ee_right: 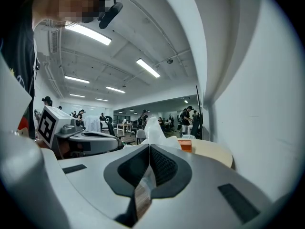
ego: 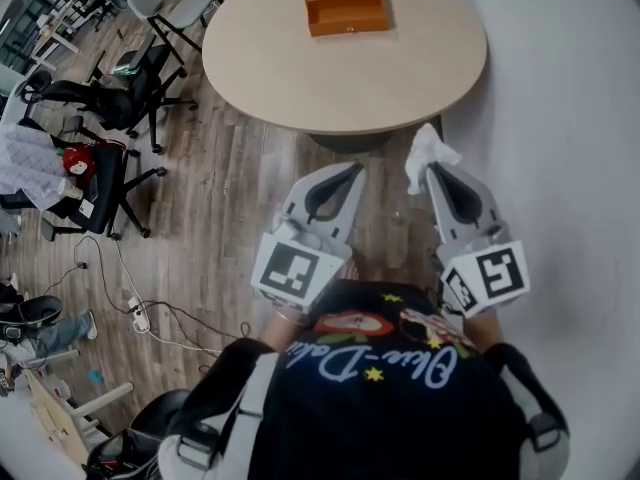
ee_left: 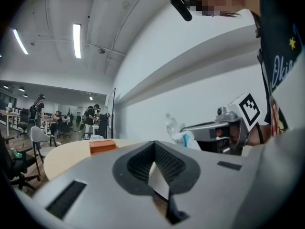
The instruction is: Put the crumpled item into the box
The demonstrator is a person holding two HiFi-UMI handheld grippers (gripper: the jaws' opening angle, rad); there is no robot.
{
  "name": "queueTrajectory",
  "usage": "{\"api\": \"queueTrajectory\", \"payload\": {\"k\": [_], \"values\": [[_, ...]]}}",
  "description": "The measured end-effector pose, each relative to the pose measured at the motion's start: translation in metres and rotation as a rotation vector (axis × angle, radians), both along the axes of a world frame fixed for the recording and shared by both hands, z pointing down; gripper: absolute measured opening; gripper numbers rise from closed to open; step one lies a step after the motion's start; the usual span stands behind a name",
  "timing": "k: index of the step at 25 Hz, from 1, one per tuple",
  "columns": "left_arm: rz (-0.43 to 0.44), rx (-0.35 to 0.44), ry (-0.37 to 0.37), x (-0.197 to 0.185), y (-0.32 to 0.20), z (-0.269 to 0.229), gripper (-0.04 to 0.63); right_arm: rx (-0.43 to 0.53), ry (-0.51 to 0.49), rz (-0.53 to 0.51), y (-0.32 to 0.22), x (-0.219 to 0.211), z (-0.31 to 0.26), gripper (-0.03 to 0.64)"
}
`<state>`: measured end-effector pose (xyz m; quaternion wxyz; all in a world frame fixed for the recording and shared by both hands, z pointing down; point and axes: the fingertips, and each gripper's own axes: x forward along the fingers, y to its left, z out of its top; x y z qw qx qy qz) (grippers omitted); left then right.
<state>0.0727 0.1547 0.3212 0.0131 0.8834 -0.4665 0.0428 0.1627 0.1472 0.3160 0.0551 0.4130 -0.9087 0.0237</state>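
Close to the person's chest, the left gripper [ego: 350,171] is pinched closed on nothing. Beside it, the right gripper [ego: 432,173] clamps a crumpled white tissue [ego: 428,150], held in the air just short of the round table [ego: 330,78]. The orange box [ego: 345,5] sits on the table's far side, well apart from the tissue.

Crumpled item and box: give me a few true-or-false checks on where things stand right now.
1. The right gripper is shut on the crumpled white item. True.
2. The crumpled white item already lies in the orange box. False: it is held in the jaws, short of the table's near edge.
3. The orange box sits on the round table. True.
4. The left gripper carries something. False: its jaws are together with nothing between them.
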Motion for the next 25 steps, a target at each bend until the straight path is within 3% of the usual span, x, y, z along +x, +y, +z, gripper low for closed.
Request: {"api": "queueTrajectory", "payload": {"k": [6, 25], "values": [[0.034, 0.013, 0.008, -0.033, -0.058, -0.015, -0.008, -0.001, 0.012, 0.038, -0.051, -0.031, -0.013, 0.003], [0.072, -0.018, 0.055, -0.134, -0.166, -0.009, -0.008, -0.005, 0.049, 0.132, -0.152, -0.113, -0.02, 0.003]]}}
